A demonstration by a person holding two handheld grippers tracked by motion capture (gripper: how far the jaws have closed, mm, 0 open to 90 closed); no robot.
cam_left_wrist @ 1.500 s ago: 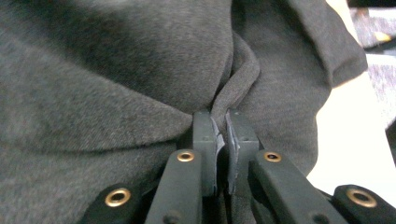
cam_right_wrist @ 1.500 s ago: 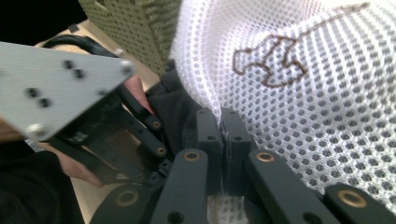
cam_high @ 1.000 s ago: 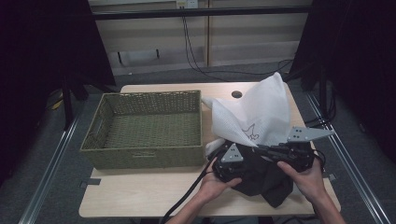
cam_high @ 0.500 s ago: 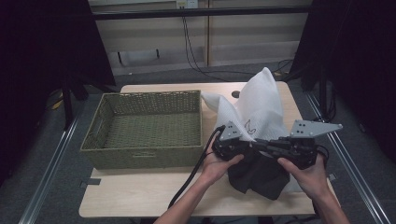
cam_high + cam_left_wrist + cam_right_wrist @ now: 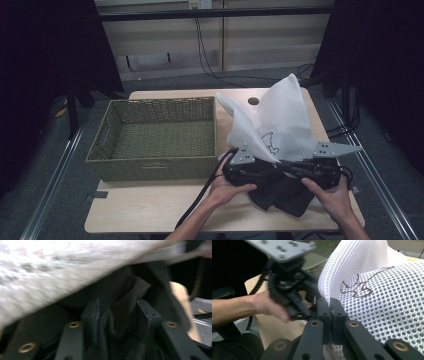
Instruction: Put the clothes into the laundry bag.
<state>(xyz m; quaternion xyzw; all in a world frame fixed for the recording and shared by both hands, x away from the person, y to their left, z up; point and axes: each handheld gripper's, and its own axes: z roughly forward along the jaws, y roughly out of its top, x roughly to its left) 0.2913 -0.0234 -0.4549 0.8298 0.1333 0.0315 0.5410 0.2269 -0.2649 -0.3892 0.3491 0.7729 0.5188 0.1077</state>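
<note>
Right gripper is what I'm watching first: its black jaws are pinched tight on the edge of the white mesh bag, no gap between the pads. That bag is an open honeycomb weave, stiff enough to stand in a peak on the high view, and it carries a dark brown line-drawn emblem, an animal-like outline; I can read no lettering on it. My left gripper has its jaws part open with a fold of black cloth bunched between them, a soft, matte, fuzzy fabric; the pads sit either side of the fold, though I can't tell how firmly they bite. On the high view both grippers meet at about 5 o'clock on the table, left gripper and right gripper facing each other, the black cloth slumped under them and the white bag rising toward 1 o'clock. Just beside, at 9 o'clock, stands the green woven basket, rectangular, coarse weave, with a handle slot in its end wall. Pale wood-grain tabletop, with a small round dark hole at 12 o'clock.
</note>
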